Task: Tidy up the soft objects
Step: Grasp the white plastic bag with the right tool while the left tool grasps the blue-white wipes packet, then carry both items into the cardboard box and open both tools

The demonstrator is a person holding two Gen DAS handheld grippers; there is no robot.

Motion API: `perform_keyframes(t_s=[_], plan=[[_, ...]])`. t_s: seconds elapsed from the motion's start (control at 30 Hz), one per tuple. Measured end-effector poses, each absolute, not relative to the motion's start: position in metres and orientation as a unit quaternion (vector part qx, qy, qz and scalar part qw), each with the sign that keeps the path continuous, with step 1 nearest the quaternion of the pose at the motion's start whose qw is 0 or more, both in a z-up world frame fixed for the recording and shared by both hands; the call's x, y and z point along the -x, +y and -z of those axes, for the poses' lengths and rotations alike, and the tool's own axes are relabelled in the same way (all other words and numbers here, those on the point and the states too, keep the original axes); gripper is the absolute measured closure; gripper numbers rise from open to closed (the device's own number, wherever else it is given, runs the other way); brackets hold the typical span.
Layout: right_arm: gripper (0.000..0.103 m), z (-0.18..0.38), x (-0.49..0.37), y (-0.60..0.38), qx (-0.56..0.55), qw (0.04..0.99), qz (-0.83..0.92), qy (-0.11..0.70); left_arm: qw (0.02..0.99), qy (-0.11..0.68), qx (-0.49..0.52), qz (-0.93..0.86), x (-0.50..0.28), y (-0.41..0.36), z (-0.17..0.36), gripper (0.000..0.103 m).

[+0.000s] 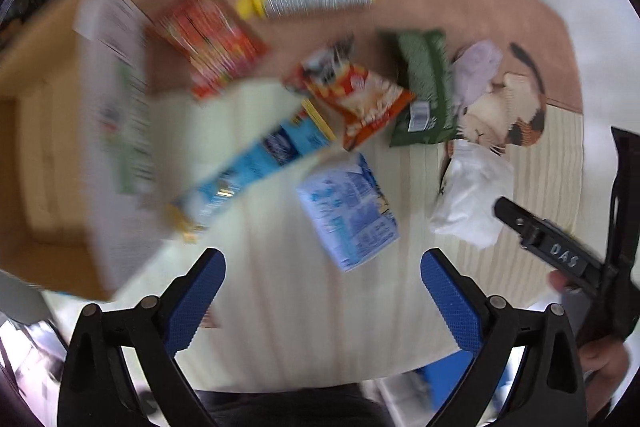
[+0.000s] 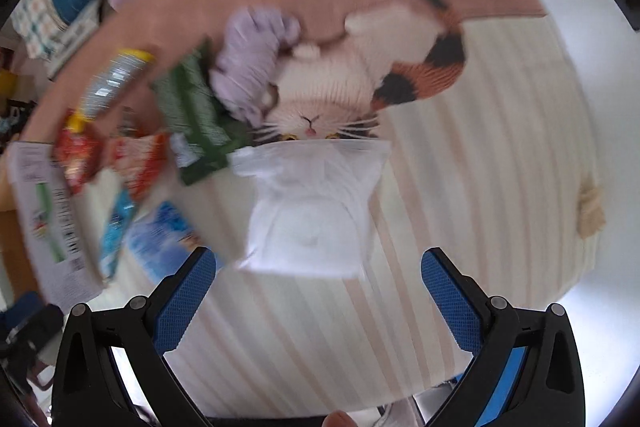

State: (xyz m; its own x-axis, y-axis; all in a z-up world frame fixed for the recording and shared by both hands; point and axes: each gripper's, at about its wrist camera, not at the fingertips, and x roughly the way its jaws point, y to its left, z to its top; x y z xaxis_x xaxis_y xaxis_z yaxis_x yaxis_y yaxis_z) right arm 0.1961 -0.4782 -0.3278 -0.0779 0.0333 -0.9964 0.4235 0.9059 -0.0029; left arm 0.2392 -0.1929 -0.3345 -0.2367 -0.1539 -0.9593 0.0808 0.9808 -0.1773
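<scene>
- A cat-print rug (image 2: 460, 147) covers the floor, with soft packets scattered over it.
- The left wrist view alone shows a cardboard box (image 1: 44, 163) at the left and a pale blue packet (image 1: 350, 211) just ahead of the wide-spread, empty left gripper (image 1: 322, 301).
- The right view shows a white plastic bag (image 2: 316, 207) lying just ahead of the right gripper (image 2: 318, 301), also spread wide and empty; beside the bag lie a green pouch (image 2: 196, 123) and a lilac cloth (image 2: 252, 67).

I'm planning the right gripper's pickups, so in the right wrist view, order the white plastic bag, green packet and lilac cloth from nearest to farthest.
From the right gripper:
1. White plastic bag, straight ahead, just beyond the fingertips.
2. Green packet, farther, ahead to the left.
3. Lilac cloth, farthest, beside the cat picture on the rug.
</scene>
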Motion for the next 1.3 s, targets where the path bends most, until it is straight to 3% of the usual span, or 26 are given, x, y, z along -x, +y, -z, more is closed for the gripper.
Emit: perform_keyframes(t_s=[0.27, 0.43, 0.57, 0.63, 0.77, 0.87, 0.97, 1.3], plan=[[0.0, 0.409, -0.218, -0.483, -0.182, 0.615, 0.138, 0.754, 0.54, 0.835, 0.088, 0.061, -0.25, -0.211, 0.413, 0.003], [0.007, 0.433, -0.2, -0.489, -0.177, 0.594, 0.113, 0.776, 0.529, 0.844, 0.058, 0.06, -0.244, -0.233, 0.432, 0.003], [0.007, 0.44, -0.179, -0.492, -0.151, 0.597, 0.106, 0.781, 0.533, 0.844, 0.032, 0.044, -0.237, -0.246, 0.448, 0.004], [0.007, 0.446, -0.174, -0.492, -0.156, 0.599, 0.107, 0.778, 0.543, 0.839, -0.002, 0.034, -0.234, -0.251, 0.451, 0.024], [0.008, 0.461, -0.168, -0.486, -0.144, 0.596, 0.115, 0.781, 0.57, 0.819, -0.055, 0.039, -0.222, -0.27, 0.449, 0.037], [0.018, 0.478, -0.157, -0.473, -0.148, 0.593, 0.118, 0.782, 0.584, 0.806, -0.076, 0.05, -0.212, -0.28, 0.435, 0.054], [0.025, 0.481, -0.139, -0.465, -0.146, 0.607, 0.118, 0.772, 0.599, 0.794, -0.088, 0.061, -0.205, -0.282, 0.415, 0.062], [0.027, 0.445, -0.091, -0.421, -0.172, 0.654, 0.077, 0.733, 0.664, 0.737, -0.046, 0.119, -0.187, -0.237, 0.284, 0.063]])
